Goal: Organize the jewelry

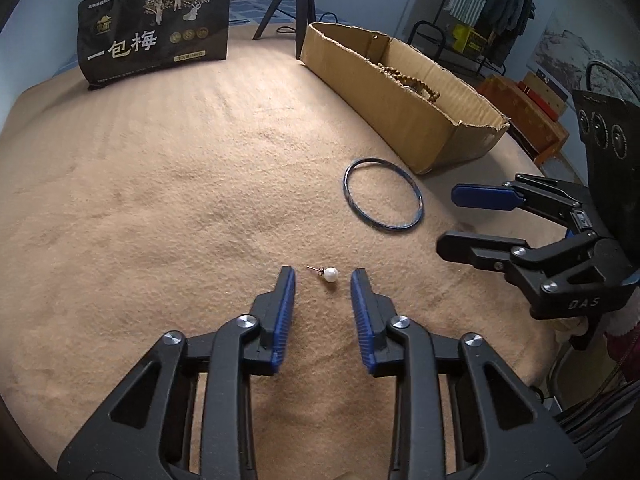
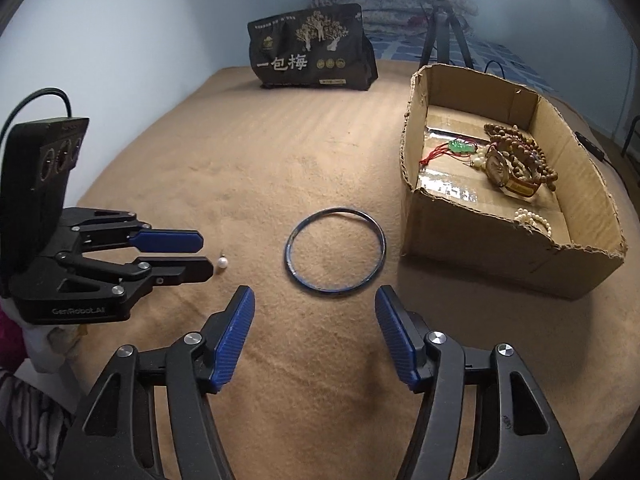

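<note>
Our left gripper (image 1: pixel 323 278) is held low over the tan blanket (image 1: pixel 160 200) with its blue-padded fingers (image 1: pixel 285 300) spread apart and nothing between the pads. We note the pearl earring (image 1: pixel 329 274) lying on the blanket just ahead of the fingertips, roughly centred in the gap and slightly nearer the right-hand finger, its thin post pointing away to the left; neither pad touches it. From the right wrist view the same pearl earring (image 2: pixel 222 263) sits just beyond the tip of the left gripper (image 2: pixel 206 254), whose fingers appear one above the other. Our right gripper (image 2: pixel 316 300) is likewise spread wide and empty, hovering over the blanket. We record the blue bangle (image 2: pixel 335 251) lying flat directly ahead of its fingertips, close but clear of both pads. Ahead and to the right of that gripper stands the cardboard box (image 2: pixel 480 240), its torn rim open at the top, holding wooden beads (image 2: pixel 520 148), a watch (image 2: pixel 500 170), a green pendant on red cord (image 2: pixel 460 146) and a pale bead bracelet (image 2: pixel 534 218). Farther ahead we observe a black snack bag (image 2: pixel 314 50) standing upright and a tripod (image 2: pixel 440 32) behind the box.
</note>
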### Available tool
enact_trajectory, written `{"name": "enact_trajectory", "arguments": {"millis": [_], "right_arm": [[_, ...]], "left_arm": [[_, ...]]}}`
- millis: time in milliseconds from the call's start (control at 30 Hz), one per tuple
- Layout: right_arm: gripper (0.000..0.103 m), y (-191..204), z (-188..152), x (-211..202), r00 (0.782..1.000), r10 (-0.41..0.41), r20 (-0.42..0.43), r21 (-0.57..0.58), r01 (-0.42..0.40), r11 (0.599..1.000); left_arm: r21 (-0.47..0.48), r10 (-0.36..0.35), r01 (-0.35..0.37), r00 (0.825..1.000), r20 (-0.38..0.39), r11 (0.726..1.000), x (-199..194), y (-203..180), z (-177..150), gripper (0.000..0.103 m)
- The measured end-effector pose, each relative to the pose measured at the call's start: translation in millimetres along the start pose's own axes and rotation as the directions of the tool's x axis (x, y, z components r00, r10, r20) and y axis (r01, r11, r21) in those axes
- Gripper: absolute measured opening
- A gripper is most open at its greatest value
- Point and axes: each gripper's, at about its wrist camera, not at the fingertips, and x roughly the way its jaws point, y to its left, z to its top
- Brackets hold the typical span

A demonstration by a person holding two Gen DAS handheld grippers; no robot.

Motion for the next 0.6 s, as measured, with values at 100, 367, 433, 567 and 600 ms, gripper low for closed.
{"name": "enact_trajectory", "arguments": {"millis": [100,367,433,567,600], "right_arm": [[0.062,-2,0,6,1.000,-0.004,-0.010,0.011,0.004,1.000],[0.062,-3,0,19,0.999,-0.024,-0.033,0.018,0.024,1.000],[0.062,-3,1,23,0.999,-0.036,-0.038,0.018,0.037,0.999],[0.062,-3,4,28,0.998,-0.044,-0.042,0.020,0.045,0.999],[0.062,-2,4,28,0.998,-0.044,-0.043,0.018,0.045,0.999]], "left_arm": [[0.004,-0.004,0.004,1.000,-0.002,1.000,4,0,-1,0.027],[0.008,-0.011,0.011,1.000,0.004,1.000,10,3,0,0.023],[0.012,-0.012,0.012,1.000,0.006,1.000,11,4,0,0.022],[0.022,-0.010,0.010,1.000,0.010,1.000,12,5,0,0.020],[0.025,-0.008,0.008,1.000,0.010,1.000,13,5,-1,0.019]]}}
